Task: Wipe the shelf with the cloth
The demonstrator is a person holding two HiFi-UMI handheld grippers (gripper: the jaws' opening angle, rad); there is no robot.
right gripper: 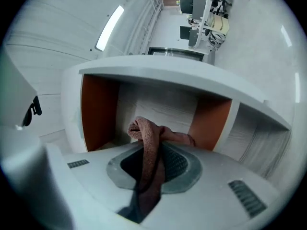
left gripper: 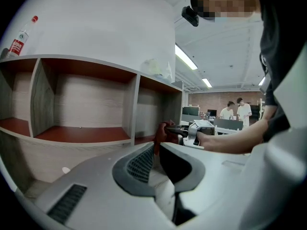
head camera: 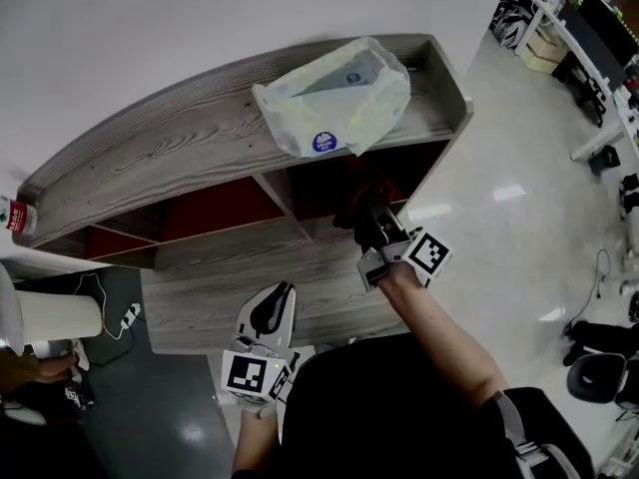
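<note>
A grey wooden shelf [head camera: 190, 148] with red-brown compartments stands in front of me. My right gripper [head camera: 371, 226] is shut on a reddish-brown cloth [head camera: 357, 204] and holds it at the mouth of the rightmost compartment. In the right gripper view the cloth [right gripper: 149, 145] hangs bunched between the pads, just before that compartment's back wall [right gripper: 160, 107]. My left gripper [head camera: 284, 291] hangs lower, off the shelf's front, shut with nothing in it. From the left gripper view [left gripper: 156, 150] I see the shelf's compartments [left gripper: 81, 133], the cloth [left gripper: 162, 130] and the right gripper [left gripper: 184, 128].
A pale plastic bag [head camera: 334, 98] lies on the shelf top. A red-labelled bottle [head camera: 15, 216] stands at its left end. A white bin [head camera: 55, 317] and a power strip [head camera: 130, 315] are on the floor at left. Desks [head camera: 579, 38] and a chair [head camera: 599, 372] stand at right. Two people [left gripper: 237, 110] stand far off.
</note>
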